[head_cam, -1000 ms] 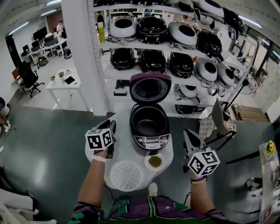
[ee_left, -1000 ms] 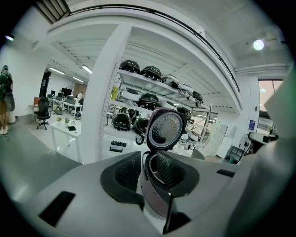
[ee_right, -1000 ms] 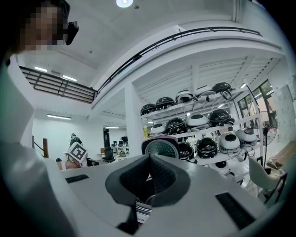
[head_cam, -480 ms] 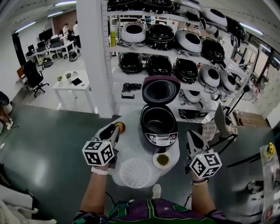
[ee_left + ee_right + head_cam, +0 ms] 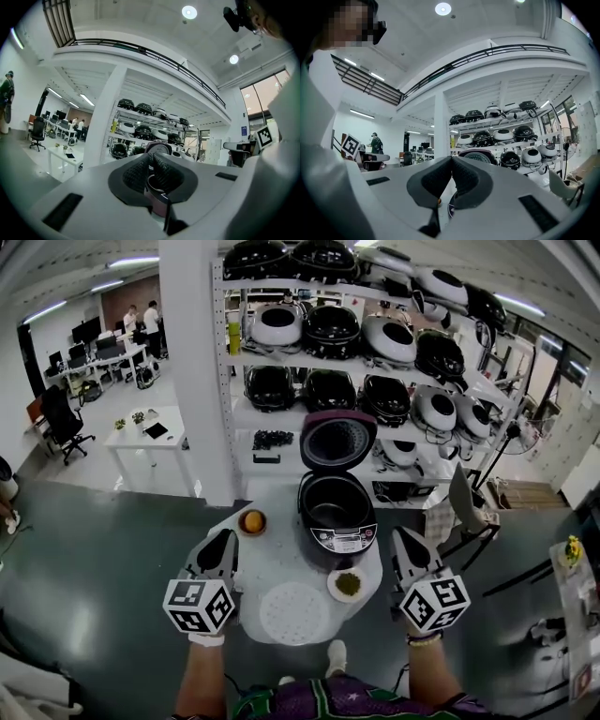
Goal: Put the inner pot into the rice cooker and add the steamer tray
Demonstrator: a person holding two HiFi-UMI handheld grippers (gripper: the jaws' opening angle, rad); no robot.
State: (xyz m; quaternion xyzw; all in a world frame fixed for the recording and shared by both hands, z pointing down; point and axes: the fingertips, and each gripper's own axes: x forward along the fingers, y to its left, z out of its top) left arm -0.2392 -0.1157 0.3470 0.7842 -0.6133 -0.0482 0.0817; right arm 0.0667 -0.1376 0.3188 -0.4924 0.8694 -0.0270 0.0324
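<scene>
The rice cooker [image 5: 336,521] stands open on the round white table [image 5: 281,563], its lid [image 5: 337,439] up and a dark pot showing inside. The white perforated steamer tray [image 5: 294,612] lies flat on the table in front of it, nearer me. My left gripper [image 5: 227,540] hovers at the table's left edge, left of the tray; its jaws have just been closing, the pads meet and nothing is between them. My right gripper [image 5: 403,536] hangs off the table's right side, shut and empty. The cooker's lid [image 5: 159,149] shows past the left pads.
A small dish of green bits [image 5: 348,584] sits right of the tray, and an orange-filled bowl [image 5: 251,521] left of the cooker. Shelves [image 5: 375,381] of other rice cookers stand behind the table. A white pillar [image 5: 192,371] rises at the back left.
Both grippers have drawn back from the cooker toward me. The left one moved off the table's left part, uncovering the orange bowl, and its jaws narrowed.
</scene>
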